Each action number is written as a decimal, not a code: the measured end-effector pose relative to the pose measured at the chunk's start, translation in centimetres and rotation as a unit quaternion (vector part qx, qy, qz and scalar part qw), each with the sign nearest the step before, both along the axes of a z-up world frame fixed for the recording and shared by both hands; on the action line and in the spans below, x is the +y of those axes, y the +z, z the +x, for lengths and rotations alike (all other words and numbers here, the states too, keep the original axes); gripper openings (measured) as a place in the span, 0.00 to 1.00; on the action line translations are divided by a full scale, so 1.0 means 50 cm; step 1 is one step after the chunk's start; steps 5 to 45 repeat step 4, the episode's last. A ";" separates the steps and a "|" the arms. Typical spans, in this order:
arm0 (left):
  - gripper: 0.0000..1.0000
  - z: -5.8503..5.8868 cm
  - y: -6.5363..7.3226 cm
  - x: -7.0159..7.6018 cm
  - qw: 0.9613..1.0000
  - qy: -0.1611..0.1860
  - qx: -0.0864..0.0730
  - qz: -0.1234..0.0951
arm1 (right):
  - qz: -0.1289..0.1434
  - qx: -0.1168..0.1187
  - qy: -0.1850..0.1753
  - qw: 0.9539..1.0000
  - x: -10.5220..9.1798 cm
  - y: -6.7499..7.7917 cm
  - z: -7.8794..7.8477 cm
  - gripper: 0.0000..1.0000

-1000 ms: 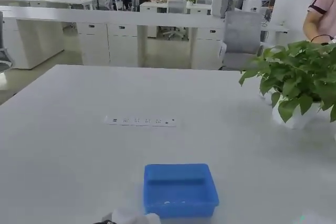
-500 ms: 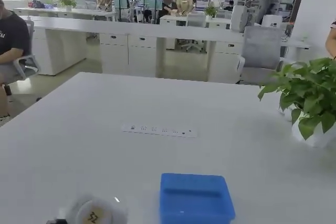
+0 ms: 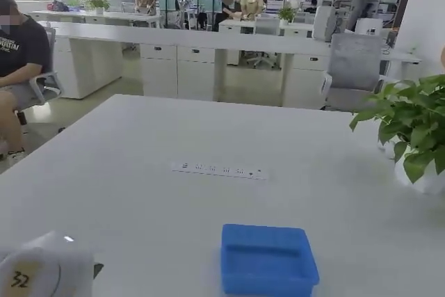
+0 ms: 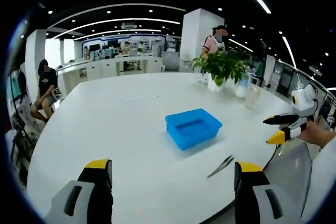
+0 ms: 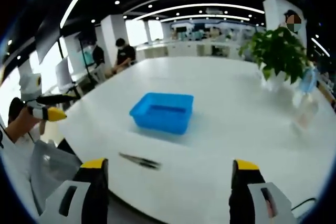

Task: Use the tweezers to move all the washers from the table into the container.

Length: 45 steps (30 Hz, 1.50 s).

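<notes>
A blue plastic container (image 3: 268, 259) stands on the white table near me, and it also appears as the container (image 4: 192, 127) and the container (image 5: 161, 111). Metal tweezers (image 4: 220, 166) lie flat on the table between the container and the near edge, touched by nothing; they show again as the tweezers (image 5: 139, 161). My left gripper (image 4: 170, 169) is open, jaws wide apart, nothing between them. My right gripper (image 5: 168, 169) is open and empty too. Both hover off the table's near edge, the right gripper (image 4: 272, 129) at one side and the left gripper (image 5: 60, 106) at the other. Washers are too small to make out.
A potted green plant (image 3: 410, 130) stands at the table's far right, with clear bottles (image 5: 304, 114) beside it. A power strip (image 3: 219, 170) is set into the table's middle. A person (image 3: 17, 53) sits at the left. A grey chair (image 3: 354, 67) stands behind the table.
The head camera has shifted, so the container sits further right in the picture. The white top of a gripper at the bottom edge has moved left, away from the container.
</notes>
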<state>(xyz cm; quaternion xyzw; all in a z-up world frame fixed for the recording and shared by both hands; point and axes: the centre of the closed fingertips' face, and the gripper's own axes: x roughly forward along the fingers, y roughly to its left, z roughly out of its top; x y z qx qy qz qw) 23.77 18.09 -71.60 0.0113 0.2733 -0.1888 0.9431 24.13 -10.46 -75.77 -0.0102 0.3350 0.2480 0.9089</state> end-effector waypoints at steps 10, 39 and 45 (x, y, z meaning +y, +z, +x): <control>0.99 -0.010 0.002 0.016 1.000 0.015 -0.009 0.014 | -0.004 0.000 -0.013 1.000 -0.010 -0.004 0.001 0.99; 0.99 -0.010 0.002 0.016 1.000 0.015 -0.009 0.014 | -0.004 0.000 -0.013 1.000 -0.010 -0.004 0.001 0.99; 0.99 -0.010 0.002 0.016 1.000 0.015 -0.009 0.014 | -0.004 0.000 -0.013 1.000 -0.010 -0.004 0.001 0.99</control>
